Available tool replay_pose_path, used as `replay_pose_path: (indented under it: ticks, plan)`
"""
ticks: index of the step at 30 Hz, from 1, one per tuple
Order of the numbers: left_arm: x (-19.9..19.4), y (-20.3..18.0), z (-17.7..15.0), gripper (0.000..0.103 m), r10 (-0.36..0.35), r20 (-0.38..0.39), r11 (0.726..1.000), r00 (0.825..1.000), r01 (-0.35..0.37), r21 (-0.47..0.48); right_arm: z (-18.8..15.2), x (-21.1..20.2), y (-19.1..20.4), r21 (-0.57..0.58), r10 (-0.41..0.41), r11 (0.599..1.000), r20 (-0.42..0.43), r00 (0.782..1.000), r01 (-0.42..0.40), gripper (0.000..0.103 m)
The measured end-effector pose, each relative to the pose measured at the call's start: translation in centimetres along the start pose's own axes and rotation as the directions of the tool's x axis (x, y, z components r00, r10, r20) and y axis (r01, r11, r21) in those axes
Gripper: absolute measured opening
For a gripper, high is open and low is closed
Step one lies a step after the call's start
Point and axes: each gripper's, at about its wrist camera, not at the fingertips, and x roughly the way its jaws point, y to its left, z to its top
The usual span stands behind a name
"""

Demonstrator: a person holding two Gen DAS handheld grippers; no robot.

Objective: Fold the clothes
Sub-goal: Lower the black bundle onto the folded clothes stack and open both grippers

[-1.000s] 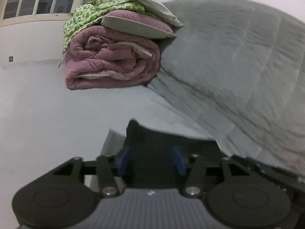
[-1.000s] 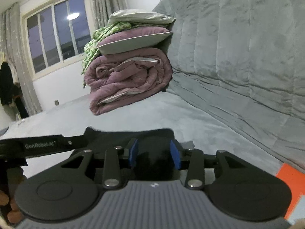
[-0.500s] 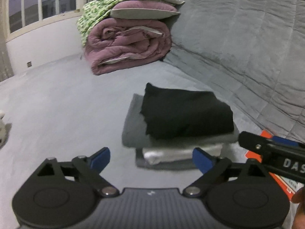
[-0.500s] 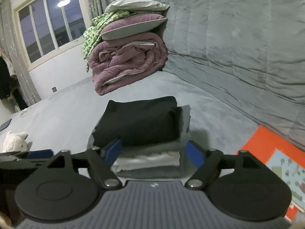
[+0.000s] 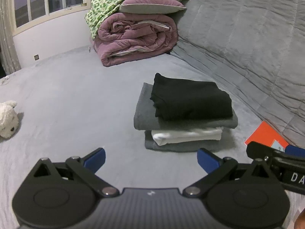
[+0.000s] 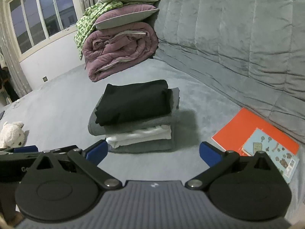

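Note:
A stack of folded clothes lies on the grey bed. A black garment (image 5: 190, 99) (image 6: 133, 101) is on top, then a grey piece (image 5: 146, 118), a white one (image 5: 186, 136) (image 6: 141, 135) and another grey one at the bottom. My left gripper (image 5: 150, 158) hovers short of the stack's near left side. Its jaws are opening wide, with nothing between them. My right gripper (image 6: 153, 152) hovers just before the stack's near edge. Its jaws are opening too and hold nothing.
A rolled purple quilt (image 5: 137, 38) with pillows and a green patterned cloth (image 5: 106, 7) sits at the far end. A white plush toy (image 5: 7, 120) lies at left. An orange book (image 6: 255, 131) and a blue notebook (image 6: 272, 152) lie at right, by the padded grey backrest (image 6: 238, 28).
Both grippers let go of the black garment, drew back and up from the stack, and their jaws spread wide. The black garment now rests on top of the stack.

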Motion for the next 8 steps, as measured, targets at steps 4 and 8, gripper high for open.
replay_pose_path:
  ticks: [4, 8]
  plan:
    - [0.02, 0.16, -0.11, 0.102, -0.001, -0.006, 1.0, 1.0, 0.001, -0.002, -0.05, -0.22, 0.21, 0.003, -0.001, 1.0, 0.0, 1.0, 0.001, 0.103]
    - [0.12, 0.47, -0.46, 0.102, 0.002, -0.009, 1.0, 1.0, -0.002, -0.009, -0.25, -0.19, 0.56, -0.002, -0.011, 1.0, 0.001, 1.0, 0.011, 0.103]
